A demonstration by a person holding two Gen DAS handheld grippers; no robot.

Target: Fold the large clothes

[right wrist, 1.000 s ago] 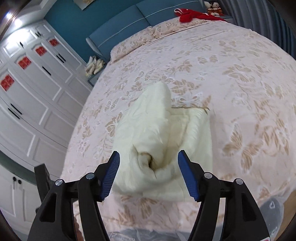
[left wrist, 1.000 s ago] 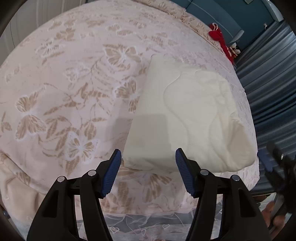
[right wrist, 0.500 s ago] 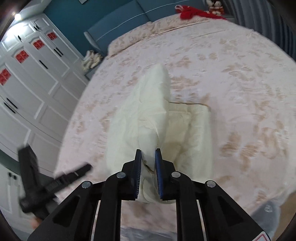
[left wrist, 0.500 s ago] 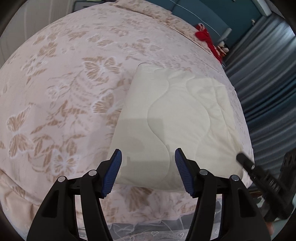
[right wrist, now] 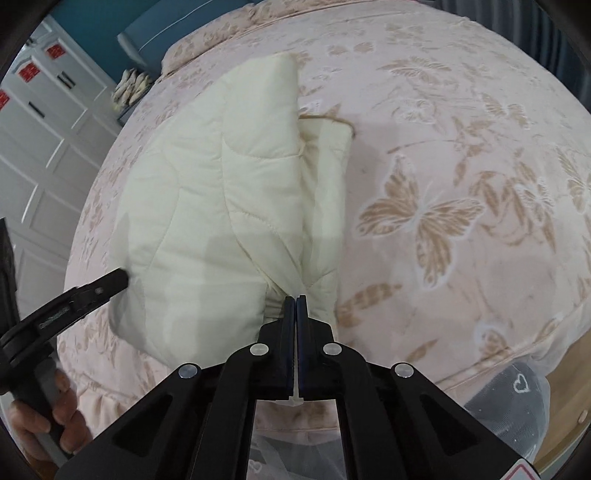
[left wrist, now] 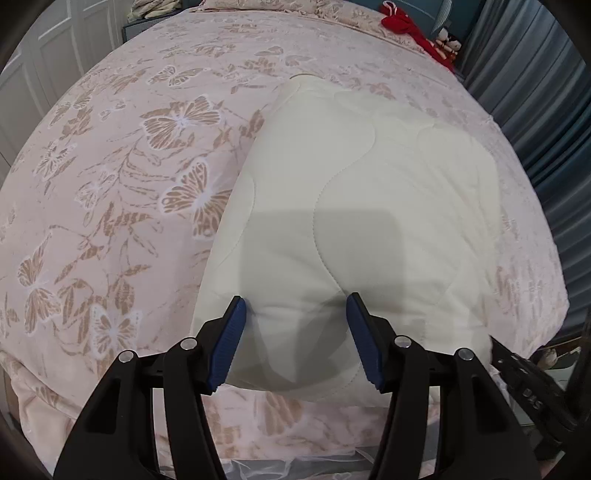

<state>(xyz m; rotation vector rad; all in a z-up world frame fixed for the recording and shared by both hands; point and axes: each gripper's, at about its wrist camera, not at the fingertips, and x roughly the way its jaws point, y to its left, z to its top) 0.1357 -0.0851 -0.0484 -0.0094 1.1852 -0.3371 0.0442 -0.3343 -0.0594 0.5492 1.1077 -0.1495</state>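
Note:
A folded cream quilted blanket [left wrist: 354,206] lies near the foot edge of a bed with a pink butterfly-print cover [left wrist: 122,177]. My left gripper [left wrist: 295,343] is open, its blue pads [left wrist: 229,347] pressed against the blanket's near edge on either side of a bulge. In the right wrist view the blanket [right wrist: 207,192] shows its layered open side. My right gripper [right wrist: 295,306] is shut on a near corner of the blanket's layers. The left gripper's finger [right wrist: 92,288] touches the blanket's left edge there.
Red cloth [left wrist: 406,26] lies at the bed's far end by a blue headboard. White wardrobe doors [right wrist: 40,147] stand on one side, dark pleated curtains [left wrist: 546,122] on the other. The right gripper's body [left wrist: 532,387] shows at the lower right of the left wrist view.
My right gripper went from open around the blanket's corner to shut on it. My left gripper moved forward until its open pads pressed into the blanket's near edge.

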